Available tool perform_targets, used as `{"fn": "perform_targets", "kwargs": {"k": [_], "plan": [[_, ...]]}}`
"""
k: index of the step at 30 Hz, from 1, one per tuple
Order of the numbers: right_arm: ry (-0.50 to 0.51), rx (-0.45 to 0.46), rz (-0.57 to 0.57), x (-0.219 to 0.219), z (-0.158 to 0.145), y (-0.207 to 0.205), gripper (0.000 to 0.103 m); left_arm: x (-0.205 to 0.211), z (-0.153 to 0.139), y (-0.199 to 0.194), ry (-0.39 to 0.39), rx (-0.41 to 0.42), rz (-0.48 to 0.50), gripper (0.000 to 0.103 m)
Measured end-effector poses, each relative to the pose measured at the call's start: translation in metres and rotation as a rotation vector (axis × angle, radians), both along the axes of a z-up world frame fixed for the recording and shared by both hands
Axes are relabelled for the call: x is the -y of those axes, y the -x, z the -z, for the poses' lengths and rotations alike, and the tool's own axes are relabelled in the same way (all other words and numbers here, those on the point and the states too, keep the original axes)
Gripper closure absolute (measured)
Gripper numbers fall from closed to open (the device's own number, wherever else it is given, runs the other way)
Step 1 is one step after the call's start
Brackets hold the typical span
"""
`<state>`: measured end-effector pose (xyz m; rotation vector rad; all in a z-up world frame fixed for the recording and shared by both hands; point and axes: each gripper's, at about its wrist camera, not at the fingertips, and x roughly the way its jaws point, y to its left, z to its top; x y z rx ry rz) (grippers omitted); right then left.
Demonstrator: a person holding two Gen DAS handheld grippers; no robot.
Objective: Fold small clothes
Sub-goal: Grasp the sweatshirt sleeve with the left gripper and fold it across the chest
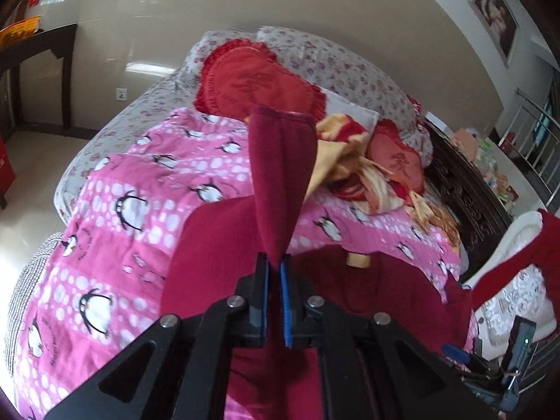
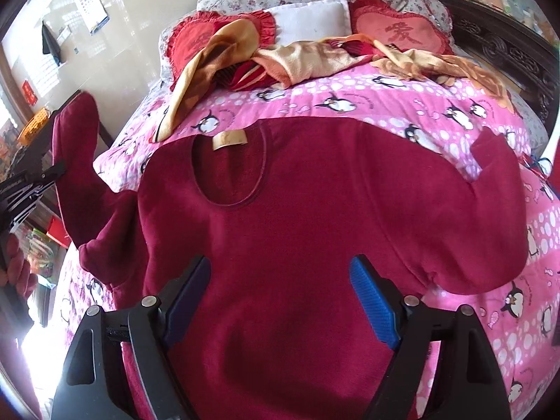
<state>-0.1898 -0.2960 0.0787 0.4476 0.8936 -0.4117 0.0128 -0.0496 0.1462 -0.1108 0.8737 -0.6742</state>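
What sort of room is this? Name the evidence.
Most likely a home bedroom: a bed with a pink penguin quilt, heart-shaped red cushions by the carved dark headboard, and a framed portrait on the wall.

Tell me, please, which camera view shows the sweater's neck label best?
The right wrist view: the tan neck label lies unobstructed inside the maroon sweater's collar. In the left wrist view, the label is only a small patch beside the lifted sleeve.

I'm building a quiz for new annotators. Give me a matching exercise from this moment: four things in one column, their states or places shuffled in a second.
1. left gripper
2. right gripper
3. neck label
4. orange-yellow blanket

A. open above the sweater's body
B. crumpled near the pillows
C. shut on the lifted sleeve
D. inside the collar

Pairs: 1-C, 2-A, 3-D, 4-B
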Motion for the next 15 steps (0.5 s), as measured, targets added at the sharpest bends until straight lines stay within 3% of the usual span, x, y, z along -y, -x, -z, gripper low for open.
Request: {"fn": "perform_targets", "kwargs": {"k": [7, 13, 15], "plan": [[-0.018, 0.005, 0.056, 0.019, 0.002, 0.022, 0.027, 0.087, 0.034, 0.079, -0.068, -0.020, 0.207, 0.097], [-0.054, -0.016, 0.082, 0.036, 0.016, 0.033, 0.027, 0.135, 0.090, 0.125, -0.188, -0.058, 0.297, 0.097], [-0.067, -0.019, 0.086, 0.041, 0.021, 0.035, 0.027, 0.139, 0.097, 0.132, -0.219, -0.072, 0.316, 0.090]]}}
